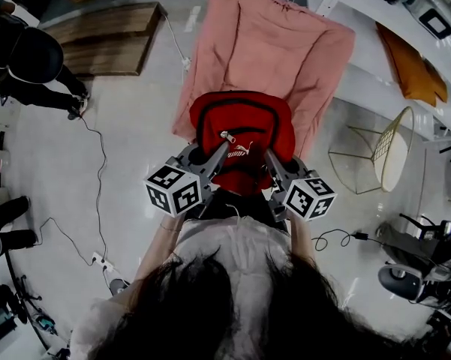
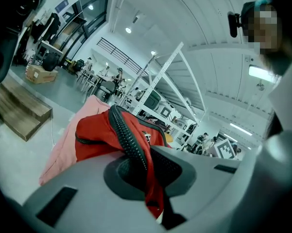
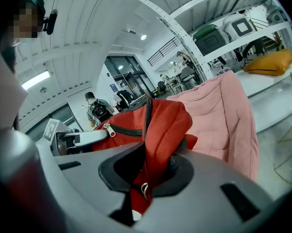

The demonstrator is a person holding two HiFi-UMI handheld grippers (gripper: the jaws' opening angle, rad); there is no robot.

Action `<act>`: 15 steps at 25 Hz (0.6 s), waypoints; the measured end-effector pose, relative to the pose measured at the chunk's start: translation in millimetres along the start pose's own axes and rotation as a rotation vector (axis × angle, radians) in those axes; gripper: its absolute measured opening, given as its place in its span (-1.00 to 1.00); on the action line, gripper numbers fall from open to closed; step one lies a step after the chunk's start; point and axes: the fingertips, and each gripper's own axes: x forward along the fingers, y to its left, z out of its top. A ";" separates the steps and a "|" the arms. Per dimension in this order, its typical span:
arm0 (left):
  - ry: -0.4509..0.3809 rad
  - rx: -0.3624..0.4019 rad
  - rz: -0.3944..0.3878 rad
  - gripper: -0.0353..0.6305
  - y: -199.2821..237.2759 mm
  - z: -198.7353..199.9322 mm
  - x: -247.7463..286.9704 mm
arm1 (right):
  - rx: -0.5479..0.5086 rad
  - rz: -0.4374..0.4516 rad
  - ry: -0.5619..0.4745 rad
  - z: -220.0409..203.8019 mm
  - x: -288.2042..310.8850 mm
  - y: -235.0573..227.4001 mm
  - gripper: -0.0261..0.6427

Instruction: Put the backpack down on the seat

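A red backpack (image 1: 240, 130) with black zips hangs in the air in front of a pink padded seat (image 1: 266, 51). Its lower part overlaps the seat's front edge in the head view. My left gripper (image 1: 214, 158) is shut on the red backpack's (image 2: 94, 135) left side, with the red cloth and a black zip pinched in the jaws. On the other side my right gripper (image 1: 272, 162) is shut on a fold of the backpack (image 3: 163, 125). The pink seat (image 3: 223, 110) shows just behind the bag.
A wooden platform (image 1: 109, 36) lies on the floor at the left. A wire-frame chair (image 1: 383, 152) stands to the right of the seat. White shelving (image 1: 375, 21) with an orange cushion (image 1: 413, 70) runs along the right. Cables (image 1: 97, 193) trail over the floor, and a person (image 1: 30, 66) stands at far left.
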 end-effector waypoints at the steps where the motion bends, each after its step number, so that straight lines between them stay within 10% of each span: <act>1: 0.005 -0.003 0.005 -0.77 4.3 1.8 6.3 | 0.004 0.003 0.006 2.5 5.6 -5.5 -0.76; 15: 0.130 -0.089 0.083 -0.77 75.3 27.8 115.1 | 0.038 0.005 0.089 49.2 87.3 -102.6 -0.76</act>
